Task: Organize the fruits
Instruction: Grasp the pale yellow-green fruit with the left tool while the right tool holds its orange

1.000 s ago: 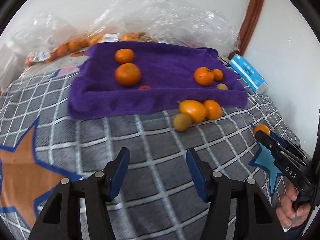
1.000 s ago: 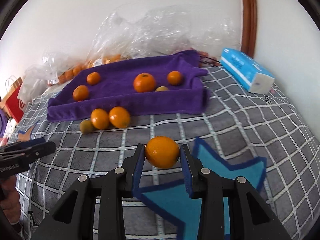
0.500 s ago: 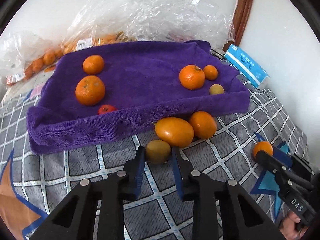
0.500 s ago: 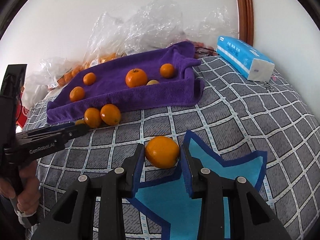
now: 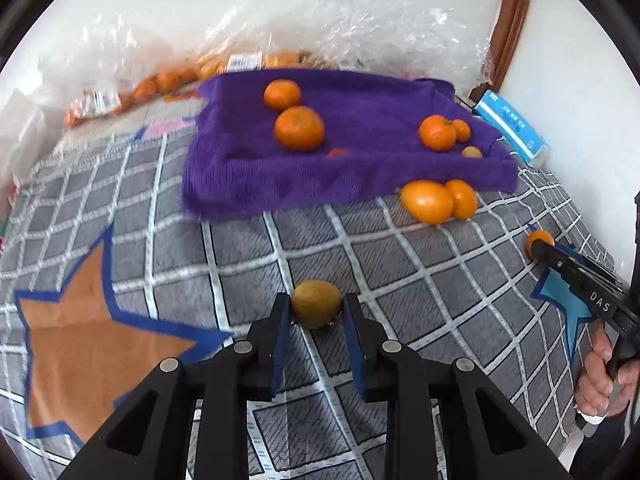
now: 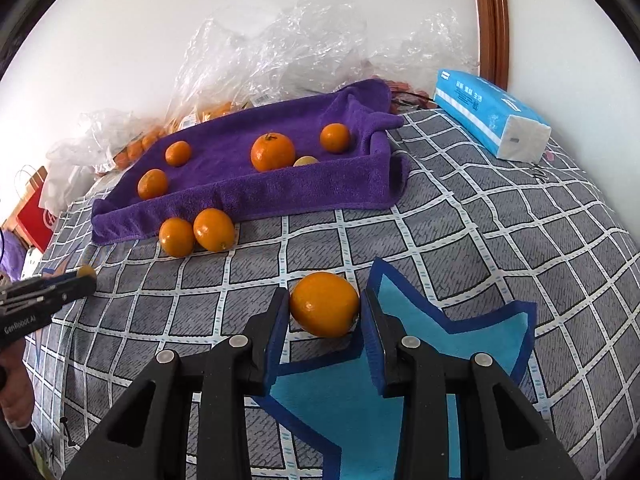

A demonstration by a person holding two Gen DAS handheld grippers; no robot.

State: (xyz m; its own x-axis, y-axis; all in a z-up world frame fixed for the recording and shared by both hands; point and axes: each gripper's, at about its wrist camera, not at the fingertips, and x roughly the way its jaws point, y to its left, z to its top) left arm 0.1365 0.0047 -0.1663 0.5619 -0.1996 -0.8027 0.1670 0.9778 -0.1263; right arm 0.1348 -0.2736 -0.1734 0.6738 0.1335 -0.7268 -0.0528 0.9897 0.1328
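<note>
My left gripper (image 5: pixel 316 310) is shut on a brownish-green kiwi (image 5: pixel 316 303) just above the checked bedspread, near the orange star. My right gripper (image 6: pixel 325 306) is shut on an orange (image 6: pixel 324 305) at the blue star patch; a narrow gap shows by the right pad. The purple towel (image 5: pixel 360 176) lies at the back with several oranges on it, such as a large one (image 5: pixel 299 128). Two oranges (image 5: pixel 428 201) lie on the bed at its front edge, also seen in the right wrist view (image 6: pixel 213 229). The right gripper shows at the right edge of the left wrist view (image 5: pixel 538 245).
Clear plastic bags (image 6: pixel 280 52) with more oranges are heaped against the wall behind the towel. A blue tissue pack (image 6: pixel 492 120) lies at the back right. A brown door frame (image 6: pixel 490 20) stands at the right. A red bag (image 6: pixel 38 208) sits at the far left.
My left gripper closed on the kiwi beside the two oranges and pulled it back toward the orange star. My right gripper stayed put with its orange.
</note>
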